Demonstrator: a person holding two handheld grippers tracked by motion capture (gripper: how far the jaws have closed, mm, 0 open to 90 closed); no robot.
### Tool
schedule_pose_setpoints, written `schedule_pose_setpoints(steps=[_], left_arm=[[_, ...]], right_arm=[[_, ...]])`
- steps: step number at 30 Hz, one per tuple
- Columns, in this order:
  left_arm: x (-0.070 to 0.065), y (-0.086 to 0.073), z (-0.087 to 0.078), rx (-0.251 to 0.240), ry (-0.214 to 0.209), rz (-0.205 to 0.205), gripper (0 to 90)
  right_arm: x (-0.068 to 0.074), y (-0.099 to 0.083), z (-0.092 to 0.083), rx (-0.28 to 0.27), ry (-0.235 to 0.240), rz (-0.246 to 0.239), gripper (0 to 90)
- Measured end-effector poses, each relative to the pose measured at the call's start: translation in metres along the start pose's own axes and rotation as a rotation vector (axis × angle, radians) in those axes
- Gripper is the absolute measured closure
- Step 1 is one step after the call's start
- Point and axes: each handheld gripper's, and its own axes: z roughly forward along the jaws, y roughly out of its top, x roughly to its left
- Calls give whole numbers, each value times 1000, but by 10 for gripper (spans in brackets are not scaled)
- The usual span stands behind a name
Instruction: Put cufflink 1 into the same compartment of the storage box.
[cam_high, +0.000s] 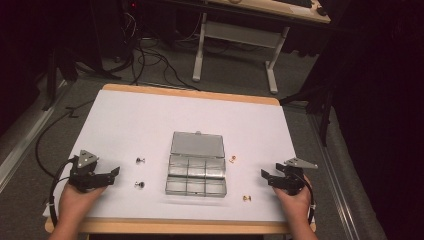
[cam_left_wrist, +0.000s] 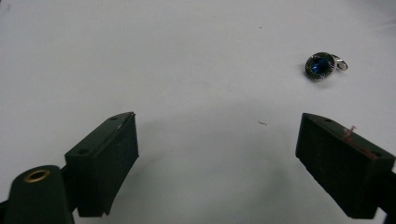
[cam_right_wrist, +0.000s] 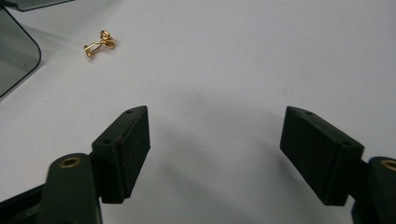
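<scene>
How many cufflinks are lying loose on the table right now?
4. Two dark cufflinks lie left of the box, one farther and one nearer. Two gold cufflinks lie right of it, one farther and one nearer. The box could hide more.

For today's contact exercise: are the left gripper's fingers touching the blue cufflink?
Apart. The left gripper view shows bare white table between the open fingers and the blue cufflink.

No legible text, seemingly.
</scene>
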Motion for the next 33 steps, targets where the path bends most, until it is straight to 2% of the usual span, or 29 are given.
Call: schedule_pose_setpoints(steps=[3,9,13,19,23,25,26,28,30,33], left_arm=[[1,-1,-2,-19,3,-5,154],[5,-1,-2,-26,-12,-36,170],[4,-1,-3,-21,-15,-30,187],[5,-1,-3,-21,-15,-32,214],[5,-1,-2,-19,-16,-31,217],[5,-1,-2,-14,-19,-35,217],[5,-1,-2,-14,-19,-35,217],[5,-1,-2,-17,-16,-35,216],[4,-1,-2,-10,-16,-29,217],[4,0,-1,-5,-17,-32,217]], right_arm=[[4,-1,-1,-14,-10,-38,305],[7,-2,-3,-28,-35,-50,318],[11,-3,-4,-41,-64,-73,339],[10,-3,-4,-41,-51,-67,379],[11,-3,-5,-42,-64,-81,369],[12,-3,-6,-80,-82,-64,338],[14,-3,-7,-94,-103,-20,307],[18,1,-3,-74,-69,10,323],[30,7,4,-50,-61,-23,373],[44,16,12,-40,-60,-38,438]])
